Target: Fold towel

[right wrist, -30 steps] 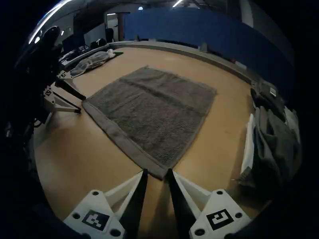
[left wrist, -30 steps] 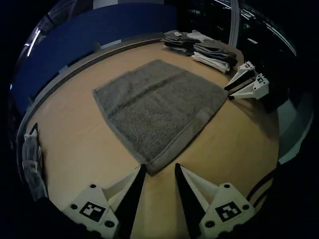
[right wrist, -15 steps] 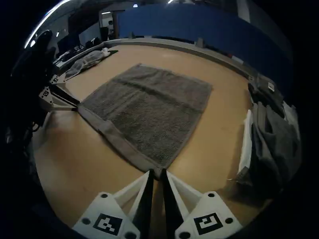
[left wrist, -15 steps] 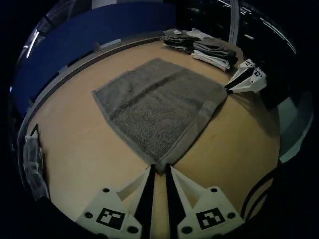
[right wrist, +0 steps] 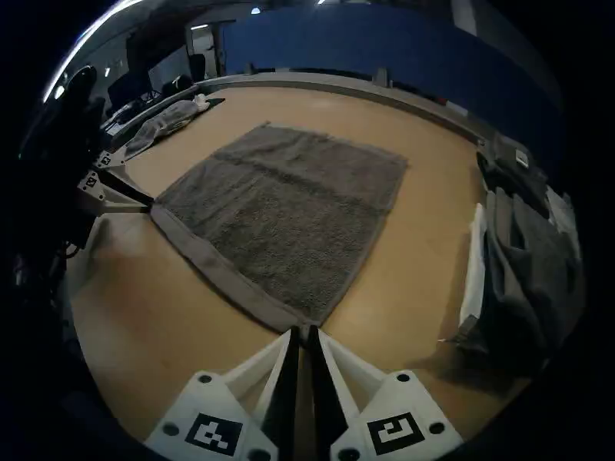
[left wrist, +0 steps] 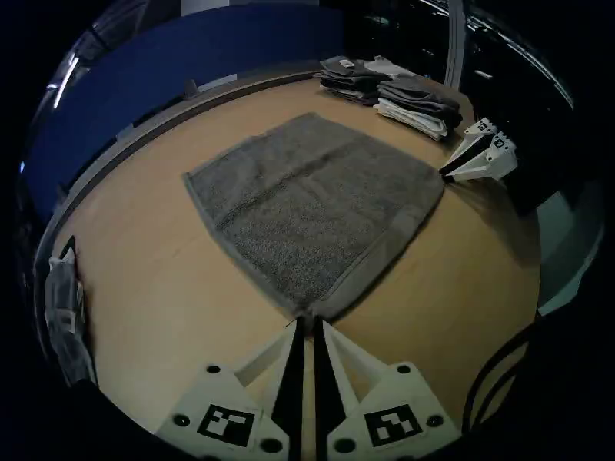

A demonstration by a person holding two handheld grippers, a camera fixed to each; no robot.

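A grey towel (left wrist: 315,200) (right wrist: 280,207) lies spread flat on the wooden table. In the left gripper view my left gripper (left wrist: 305,326) is shut on the towel's near corner. In the right gripper view my right gripper (right wrist: 303,332) is shut on the other near corner. The left gripper view has the right gripper (left wrist: 446,174) at the towel's right corner. In the right gripper view the left gripper (right wrist: 147,204) is at the towel's left corner.
Stacks of folded towels (left wrist: 396,96) (right wrist: 526,269) stand at one end of the table. More cloth (left wrist: 61,315) (right wrist: 165,123) lies at the other end. A blue partition (left wrist: 177,69) runs along the table's far edge.
Both grippers went from open around the towel's near corners to shut on them. The corners have been drawn slightly toward the cameras.
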